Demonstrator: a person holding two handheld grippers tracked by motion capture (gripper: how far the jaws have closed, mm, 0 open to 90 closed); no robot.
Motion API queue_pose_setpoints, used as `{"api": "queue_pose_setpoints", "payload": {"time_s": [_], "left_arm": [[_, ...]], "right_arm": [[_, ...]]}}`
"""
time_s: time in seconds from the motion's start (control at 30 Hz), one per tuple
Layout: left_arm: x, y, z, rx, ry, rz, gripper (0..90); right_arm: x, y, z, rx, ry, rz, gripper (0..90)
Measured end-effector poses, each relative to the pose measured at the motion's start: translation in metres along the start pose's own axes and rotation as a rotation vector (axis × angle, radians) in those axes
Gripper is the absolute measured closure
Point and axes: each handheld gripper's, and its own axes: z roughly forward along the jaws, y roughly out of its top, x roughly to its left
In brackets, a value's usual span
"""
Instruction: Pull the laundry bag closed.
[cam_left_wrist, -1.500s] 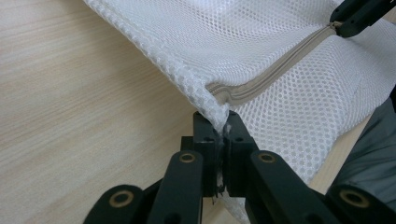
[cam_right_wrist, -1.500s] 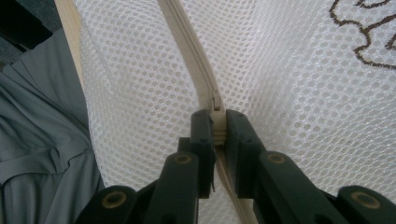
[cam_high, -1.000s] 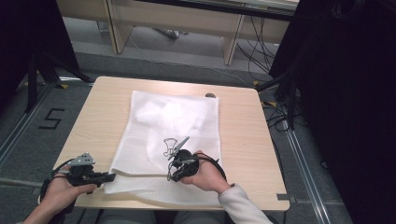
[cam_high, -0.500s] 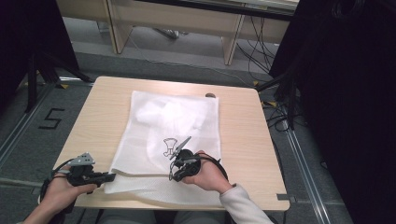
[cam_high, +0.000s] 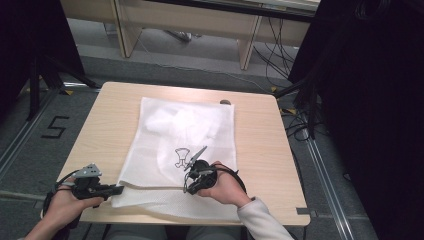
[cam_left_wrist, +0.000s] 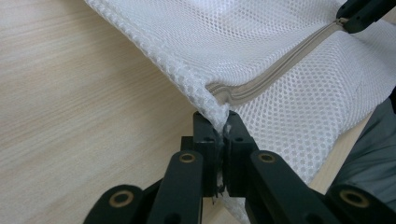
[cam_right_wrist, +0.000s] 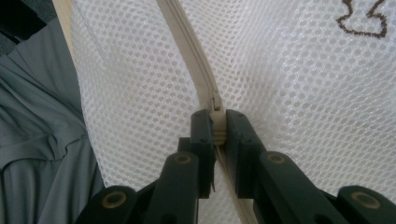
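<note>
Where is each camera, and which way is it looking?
High view: it sits above the person's side, looking forward and down at the table and the white mesh bag; both forearms and hands enter from the bottom.
Left gripper view: it rides on the left claw, looking along its black jaws, shut on the bag's corner.
Right gripper view: it rides on the right claw, looking along its jaws, shut on the zipper pull.
Shared: the two gripper views both show the beige zipper across the mesh.
</note>
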Motion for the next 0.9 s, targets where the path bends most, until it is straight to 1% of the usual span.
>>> {"api": "queue_pose_setpoints", "payload": {"time_s": [0.07,0.3,0.33,0.37,0.4,0.43,0.5,0.53,0.57,0.6,0.63,0.67,0.73,0.77,0.83,0.9], "left_arm": [[0.0001,0.0,-0.0001,0.003,0.001,0.002,85.5],[0.0,0.0001,0.0,0.0,0.0,0.001,85.6],[-0.0001,0.0,0.0,0.0,0.0,0.0,85.5],[0.0001,0.0,-0.0001,0.001,0.001,0.001,85.5],[0.0005,0.0002,-0.0008,0.005,-0.002,0.002,85.5],[0.0006,0.0002,-0.001,0.003,0.0,0.003,85.5],[0.0001,0.0001,-0.0003,0.0,-0.001,0.001,85.6],[-0.0001,0.0001,-0.0001,-0.003,-0.002,-0.002,85.5],[0.0004,0.0003,-0.0008,0.003,-0.001,0.004,85.5],[0.0001,0.0003,-0.0008,0.001,0.0,0.002,85.6],[0.0003,0.0003,-0.0009,0.004,0.001,0.005,85.5],[0.0005,0.0002,-0.0008,0.004,-0.003,0.003,85.5],[0.0003,0.0003,-0.0005,0.003,-0.005,0.0,85.6],[-0.0002,0.0002,-0.0003,-0.001,-0.001,-0.001,85.6],[0.0006,0.0002,-0.0009,0.004,-0.002,0.003,85.6],[0.0001,0.0003,-0.0008,0.003,0.0,0.003,85.6]], "right_arm": [[-0.0014,-0.0011,0.0002,0.001,-0.01,-0.011,82.6],[-0.0015,-0.0015,-0.0012,0.001,-0.009,-0.011,82.6],[-0.0008,-0.0016,-0.0015,0.004,-0.011,0.0,82.6],[-0.0011,-0.0018,-0.0015,0.005,-0.012,-0.005,82.6],[-0.0005,-0.002,-0.0013,0.007,-0.014,0.002,82.5],[-0.0006,-0.0023,-0.0016,0.003,0.005,0.0,82.5],[-0.0005,-0.0027,-0.0015,-0.002,0.001,0.003,82.6],[-0.0008,-0.0028,-0.0014,-0.002,-0.005,-0.002,82.6],[-0.0015,-0.0029,-0.0016,0.0,-0.007,-0.01,82.6],[-0.0014,-0.0031,-0.0022,0.002,-0.013,-0.008,82.5],[-0.0023,-0.0033,-0.0026,0.002,-0.008,-0.014,82.6],[-0.0009,-0.0029,-0.0027,-0.004,-0.002,0.005,82.6],[-0.0015,-0.0034,-0.0031,-0.003,0.002,0.009,82.5],[-0.0011,-0.0036,-0.0031,0.0,-0.004,0.014,82.5],[-0.0012,-0.0033,-0.0025,-0.001,0.001,0.003,82.5],[-0.0011,-0.0032,-0.0028,-0.002,-0.001,0.006,82.5]]}}
